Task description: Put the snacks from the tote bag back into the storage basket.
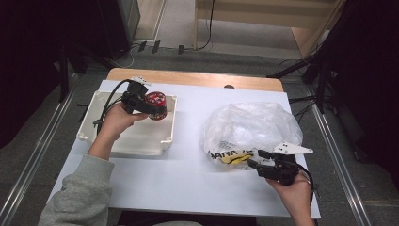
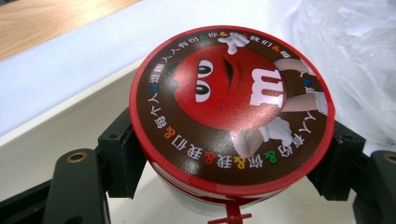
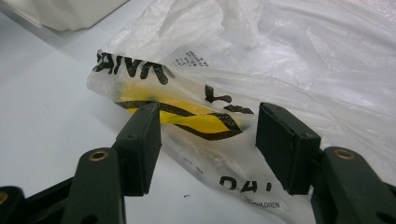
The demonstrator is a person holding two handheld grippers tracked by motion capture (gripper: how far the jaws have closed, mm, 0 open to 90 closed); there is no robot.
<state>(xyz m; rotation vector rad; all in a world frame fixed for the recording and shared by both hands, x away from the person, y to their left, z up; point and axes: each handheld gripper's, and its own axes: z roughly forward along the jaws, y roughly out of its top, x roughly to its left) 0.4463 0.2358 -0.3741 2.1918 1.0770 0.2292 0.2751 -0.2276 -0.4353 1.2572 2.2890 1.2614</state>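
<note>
On your white table (image 1: 188, 179), your left gripper (image 1: 149, 106) clamps the red M&M's tin (image 2: 232, 108) over the white tray (image 1: 136, 136), while your right gripper (image 1: 256, 159) gapes around the clear bag (image 3: 261, 70) reading "CHILDREN".

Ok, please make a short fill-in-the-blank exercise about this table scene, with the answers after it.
1. The left tongs grip a round tin with a ____ lid.
2. The tin hangs over the white ____.
3. The right tongs stand open at a clear plastic ____.

Answers: red; tray; bag.
</note>
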